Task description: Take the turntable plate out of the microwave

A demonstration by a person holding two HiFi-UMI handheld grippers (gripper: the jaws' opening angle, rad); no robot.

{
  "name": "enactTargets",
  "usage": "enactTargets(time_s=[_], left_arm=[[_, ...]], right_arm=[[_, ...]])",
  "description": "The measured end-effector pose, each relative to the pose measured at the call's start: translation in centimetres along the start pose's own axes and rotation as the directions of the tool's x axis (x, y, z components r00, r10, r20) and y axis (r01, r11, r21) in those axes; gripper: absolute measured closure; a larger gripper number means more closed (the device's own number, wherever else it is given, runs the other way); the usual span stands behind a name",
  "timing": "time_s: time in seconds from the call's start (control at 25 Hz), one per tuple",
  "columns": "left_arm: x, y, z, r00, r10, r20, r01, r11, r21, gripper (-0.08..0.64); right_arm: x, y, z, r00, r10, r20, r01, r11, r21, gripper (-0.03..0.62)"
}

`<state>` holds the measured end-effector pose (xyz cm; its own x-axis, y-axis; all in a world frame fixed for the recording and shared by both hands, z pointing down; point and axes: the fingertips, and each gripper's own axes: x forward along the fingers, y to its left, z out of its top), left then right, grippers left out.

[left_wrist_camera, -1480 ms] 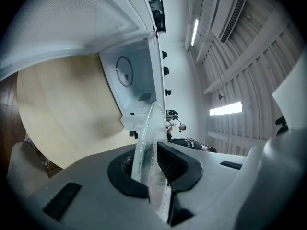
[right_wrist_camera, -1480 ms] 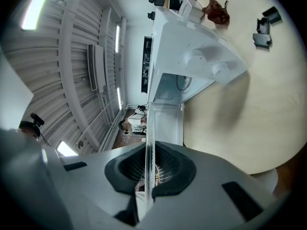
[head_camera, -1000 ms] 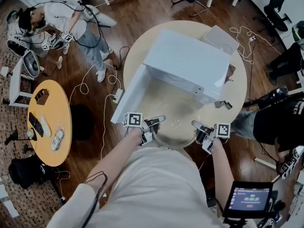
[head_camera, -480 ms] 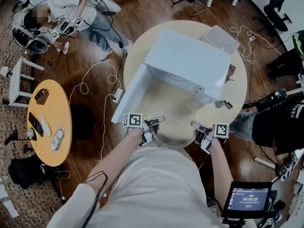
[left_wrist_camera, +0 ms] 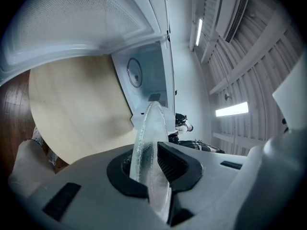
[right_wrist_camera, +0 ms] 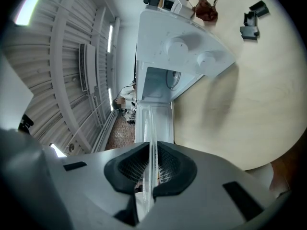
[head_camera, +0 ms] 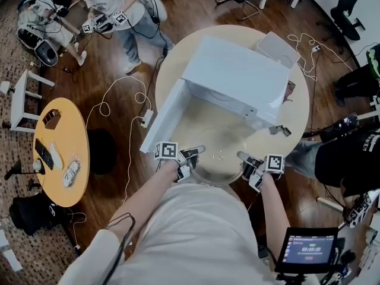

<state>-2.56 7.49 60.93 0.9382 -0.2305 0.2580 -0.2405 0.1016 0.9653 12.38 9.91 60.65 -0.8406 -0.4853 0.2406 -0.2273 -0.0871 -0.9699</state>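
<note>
I have the plate (head_camera: 217,159) out of the microwave (head_camera: 237,76) and over the near edge of the table (head_camera: 300,108). The left gripper (head_camera: 193,153) and right gripper (head_camera: 244,158) each pinch its rim. It may already rest there. The clear glass is hard to read, so what's left is setting down and letting go.

Microwave (head_camera: 234,79) on the round bench (head_camera: 297,120), its open door (head_camera: 163,119) swung out to the left; turntable plate (head_camera: 217,160) before it at the bench's near edge, left rim in the jaws of the left gripper (head_camera: 198,151), right rim in those of the right gripper (head_camera: 243,157)
</note>
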Motion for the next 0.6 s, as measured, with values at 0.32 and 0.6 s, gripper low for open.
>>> enactTargets(time_s=[0.32, 0.6], left_arm=[[-0.2, 1.0, -0.2, 1.000, 0.010, 0.003, -0.010, 1.000, -0.013, 0.515], [-0.2, 1.5, -0.1, 1.000, 0.019, 0.005, -0.019, 1.000, -0.022, 0.515]], right_arm=[[0.3, -1.0, -0.5, 1.000, -0.026, 0.004, 0.026, 1.000, 0.018, 0.560], [0.6, -1.5, -0.6, 0.999, -0.038, 0.009, 0.037, 0.998, 0.044, 0.560]])
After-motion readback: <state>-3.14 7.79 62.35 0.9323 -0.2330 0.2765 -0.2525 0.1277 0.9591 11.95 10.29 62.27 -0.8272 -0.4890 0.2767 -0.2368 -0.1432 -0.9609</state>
